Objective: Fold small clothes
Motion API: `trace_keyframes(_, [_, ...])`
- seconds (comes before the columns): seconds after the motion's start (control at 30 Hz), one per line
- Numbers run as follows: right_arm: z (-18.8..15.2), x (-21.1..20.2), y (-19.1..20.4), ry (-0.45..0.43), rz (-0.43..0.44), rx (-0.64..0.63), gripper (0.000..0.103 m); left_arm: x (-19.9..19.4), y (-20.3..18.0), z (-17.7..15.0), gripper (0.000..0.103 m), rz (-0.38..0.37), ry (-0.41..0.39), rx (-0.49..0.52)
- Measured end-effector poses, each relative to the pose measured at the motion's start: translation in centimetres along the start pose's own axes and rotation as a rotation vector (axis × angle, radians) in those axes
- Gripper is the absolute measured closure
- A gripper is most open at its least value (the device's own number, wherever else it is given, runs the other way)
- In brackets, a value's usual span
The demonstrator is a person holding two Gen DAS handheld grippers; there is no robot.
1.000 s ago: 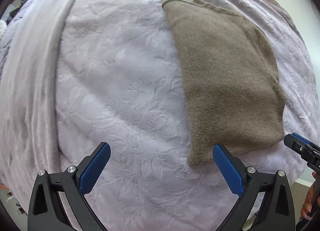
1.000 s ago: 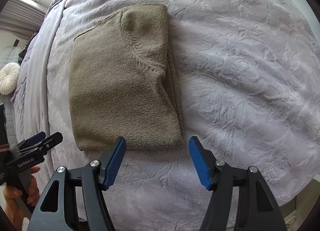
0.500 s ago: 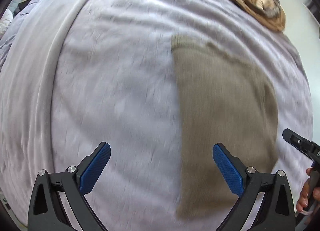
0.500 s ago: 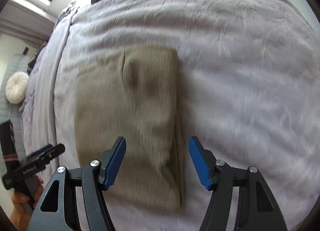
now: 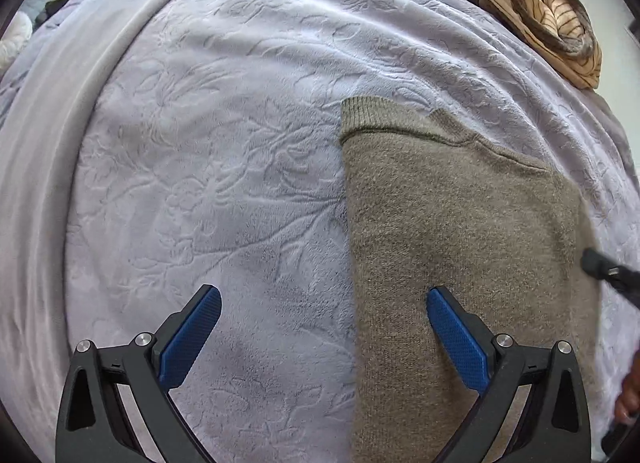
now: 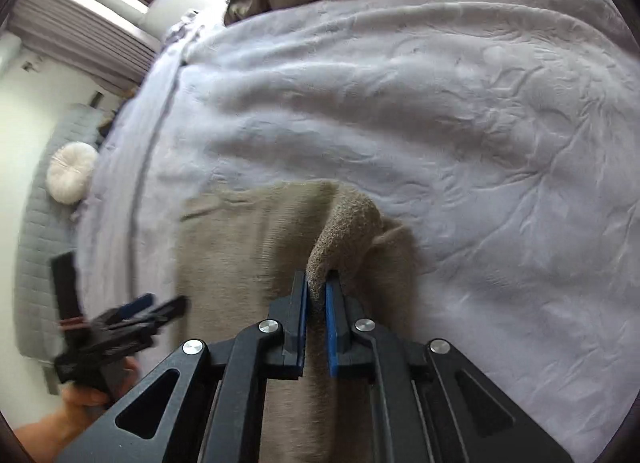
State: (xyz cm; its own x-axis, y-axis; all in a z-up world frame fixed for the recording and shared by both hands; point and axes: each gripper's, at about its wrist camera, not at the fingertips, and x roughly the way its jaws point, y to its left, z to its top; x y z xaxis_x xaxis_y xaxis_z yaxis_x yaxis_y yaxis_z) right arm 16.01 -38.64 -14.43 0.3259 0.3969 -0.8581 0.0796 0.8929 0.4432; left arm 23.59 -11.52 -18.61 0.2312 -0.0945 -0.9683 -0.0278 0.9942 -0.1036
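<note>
Lavender embossed bedspread (image 5: pixel 224 167) fills both views, and our folded taupe sweater (image 5: pixel 460 231) lies on it toward the near edge, long axis running away from us. We've just been closing the right gripper (image 6: pixel 318 291), now clamped on a raised fold along the sweater's right edge. Our left gripper (image 5: pixel 324 337) hangs wide open, straddling the opposite long edge. No containers here.

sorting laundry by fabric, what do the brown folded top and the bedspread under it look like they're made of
Brown folded top: looks like a soft knit, wool or a fuzzy blend; matte nap, ribbed band along one edge, and it bends thickly where the right gripper pinches it.
Bedspread: looks like plush fleece or velvet, pale lilac, slight sheen, with an embossed leaf and branch pattern.
</note>
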Motion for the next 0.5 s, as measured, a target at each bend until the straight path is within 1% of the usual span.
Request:
trace_keyframes(0.03, [0.1, 0.5, -0.8, 0.017, -0.024, 0.02, 0.094, 0.1, -0.1, 0.0, 0.0, -0.004, 0.005, 0.001])
trace_keyframes(0.07, [-0.1, 1.5, -2.7, 0.049, -0.011, 0.088, 0.092, 0.1, 0.0, 0.0, 0.0, 0.0, 0.008, 0.006])
trace_keyframes(0.13, [-0.4, 1.5, -4.4, 0.052, 0.04, 0.183, 0.078, 0.0, -0.3, 0.2, 0.0, 0.023, 0.009, 0.027])
trace_keyframes(0.17, [-0.7, 1.0, -5.1, 0.042, 0.038, 0.219, 0.067, -0.1, -0.4, 0.2, 0.0, 0.028, 0.011, 0.034])
trace_keyframes(0.2, [-0.9, 0.7, -5.3, 0.039, 0.031, 0.225, 0.065, -0.2, -0.6, 0.5, 0.0, 0.03, 0.016, 0.035])
trace_keyframes(0.33, [-1.6, -0.9, -5.1, 0.041, 0.04, 0.205, 0.065, -0.9, -1.0, 0.8, 0.0, 0.041, 0.028, 0.031])
trace_keyframes(0.43, [-1.8, -1.4, -4.6, 0.05, 0.116, 0.196, 0.065, -1.0, -1.5, 0.3, 0.0, 0.042, 0.04, 0.039])
trace_keyframes(0.47, [-2.0, -1.1, -4.1, 0.066, 0.132, 0.19, 0.065, -0.7, -1.6, 0.1, 0.0, 0.048, 0.041, 0.044])
trace_keyframes(0.5, [-2.1, -0.8, -3.8, 0.077, 0.12, 0.177, 0.065, -0.8, -1.4, -0.1, 0.0, 0.048, 0.037, 0.042])
